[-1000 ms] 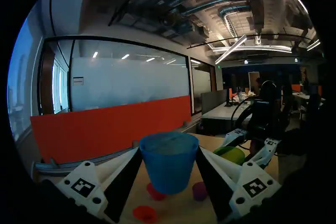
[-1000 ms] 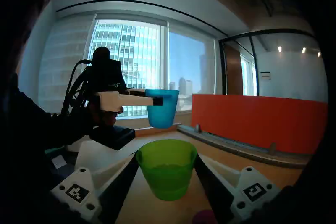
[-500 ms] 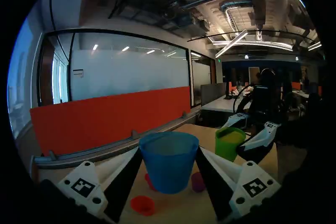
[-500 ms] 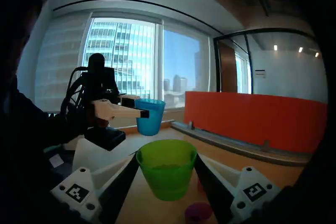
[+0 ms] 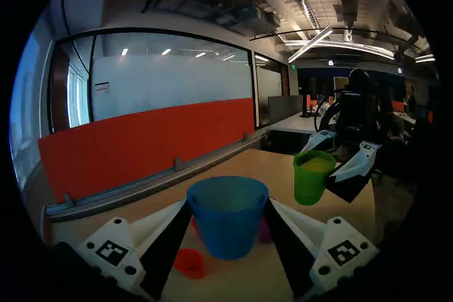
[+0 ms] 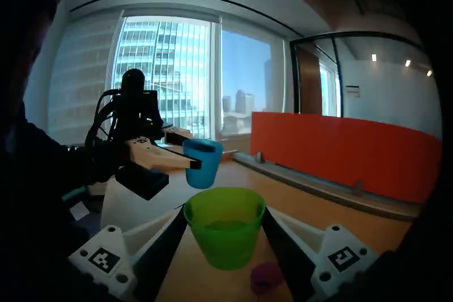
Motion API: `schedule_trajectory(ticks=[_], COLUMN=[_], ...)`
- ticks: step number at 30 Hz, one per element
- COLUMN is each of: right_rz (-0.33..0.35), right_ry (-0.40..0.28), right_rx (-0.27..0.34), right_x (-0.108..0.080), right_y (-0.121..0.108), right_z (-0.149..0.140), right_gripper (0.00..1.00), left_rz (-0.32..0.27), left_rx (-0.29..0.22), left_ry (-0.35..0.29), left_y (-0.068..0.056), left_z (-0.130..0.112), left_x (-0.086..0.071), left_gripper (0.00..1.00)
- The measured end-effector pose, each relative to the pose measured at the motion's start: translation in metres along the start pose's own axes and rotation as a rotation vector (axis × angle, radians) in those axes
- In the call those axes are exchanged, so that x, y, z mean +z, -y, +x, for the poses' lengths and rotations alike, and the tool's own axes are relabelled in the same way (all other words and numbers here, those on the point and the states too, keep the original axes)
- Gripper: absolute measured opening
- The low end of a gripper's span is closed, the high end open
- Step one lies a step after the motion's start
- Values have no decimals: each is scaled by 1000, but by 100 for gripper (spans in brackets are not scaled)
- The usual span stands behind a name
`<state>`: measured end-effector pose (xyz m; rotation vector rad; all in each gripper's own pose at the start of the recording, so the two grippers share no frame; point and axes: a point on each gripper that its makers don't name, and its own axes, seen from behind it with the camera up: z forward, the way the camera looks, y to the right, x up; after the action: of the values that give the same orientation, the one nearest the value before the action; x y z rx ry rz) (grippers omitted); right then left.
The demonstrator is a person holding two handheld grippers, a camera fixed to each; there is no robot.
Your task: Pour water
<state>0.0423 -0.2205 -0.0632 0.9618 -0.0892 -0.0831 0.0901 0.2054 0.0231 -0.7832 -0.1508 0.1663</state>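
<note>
Left hand-held gripper (image 5: 227,211) clamps blue cup (image 5: 227,231), right hand-held gripper (image 6: 225,217) clamps green cup (image 6: 225,245), above my desk (image 5: 255,160). Right gripper view lets me see liquid (image 6: 225,225) inside the green one.

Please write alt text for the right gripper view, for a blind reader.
The right claw holds an upright green cup with liquid inside, above a wooden table. Farther left, the left claw holds a blue cup before large windows.

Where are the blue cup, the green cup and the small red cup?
blue cup (image 5: 227,228), left gripper view, front wall.
green cup (image 6: 225,242), right gripper view, front wall.
small red cup (image 5: 191,260), left gripper view, rim.
</note>
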Motion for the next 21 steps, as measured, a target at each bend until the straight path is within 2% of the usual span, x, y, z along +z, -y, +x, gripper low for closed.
schedule_trajectory(ticks=[6, 14, 21], right_rz=[9, 32, 56], right_ry=[46, 121, 178], right_rx=[6, 9, -12], right_x=[-3, -6, -6], right_y=[1, 4, 7], right_z=[-12, -35, -50], right_gripper=[92, 92, 92], left_rz=[-12, -27, -43], left_rx=[-4, 18, 39], left_ry=[37, 108, 176], left_y=[-5, -11, -18], left_z=[-16, -41, -65], left_x=[2, 3, 9], left_gripper=[86, 86, 86])
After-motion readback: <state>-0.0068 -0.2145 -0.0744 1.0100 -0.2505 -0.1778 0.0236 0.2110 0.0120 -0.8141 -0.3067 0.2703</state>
